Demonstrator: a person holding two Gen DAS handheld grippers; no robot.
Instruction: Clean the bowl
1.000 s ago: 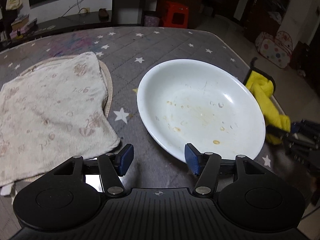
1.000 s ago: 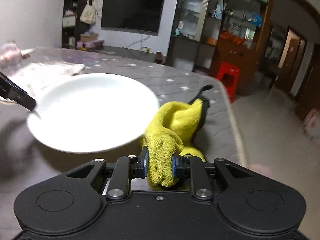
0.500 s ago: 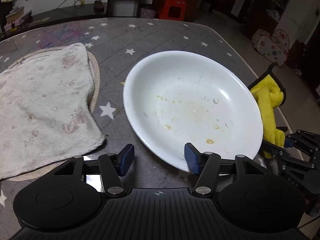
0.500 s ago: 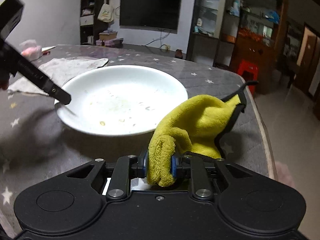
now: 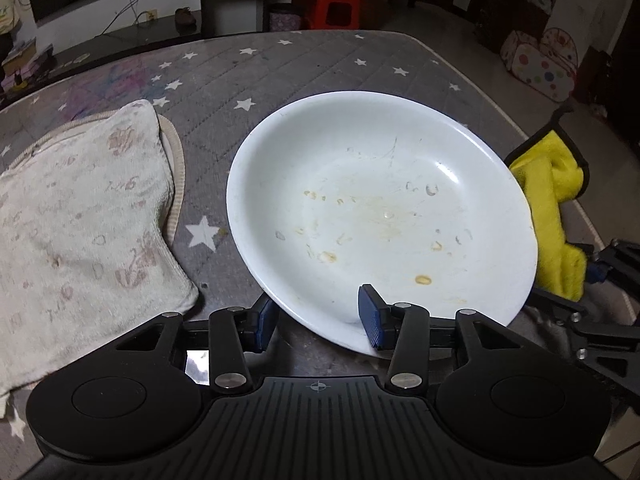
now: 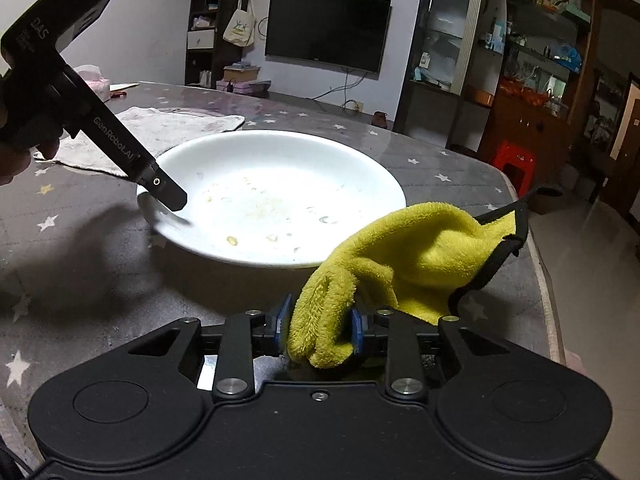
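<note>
A: Straddling the near rim of the bowl (image 5: 380,208), the left gripper (image 5: 316,322) has its jaws spread wide: one blue pad inside the bowl, the other outside and below the rim.

B: Clamped on it?

A: No, pads well apart. Contact with the rim can't be told from either view.

B: Right gripper (image 6: 318,326)?

A: Closed tight on a bunched fold of the yellow cloth (image 6: 404,256). The rest of the cloth drapes onto the table (image 5: 312,68), just beside the bowl's right edge.

B: Bowl location?

A: Mid-table on the star-patterned cover, brownish residue inside. The beige towel (image 5: 80,216) lies flat to its left, apart.
</note>
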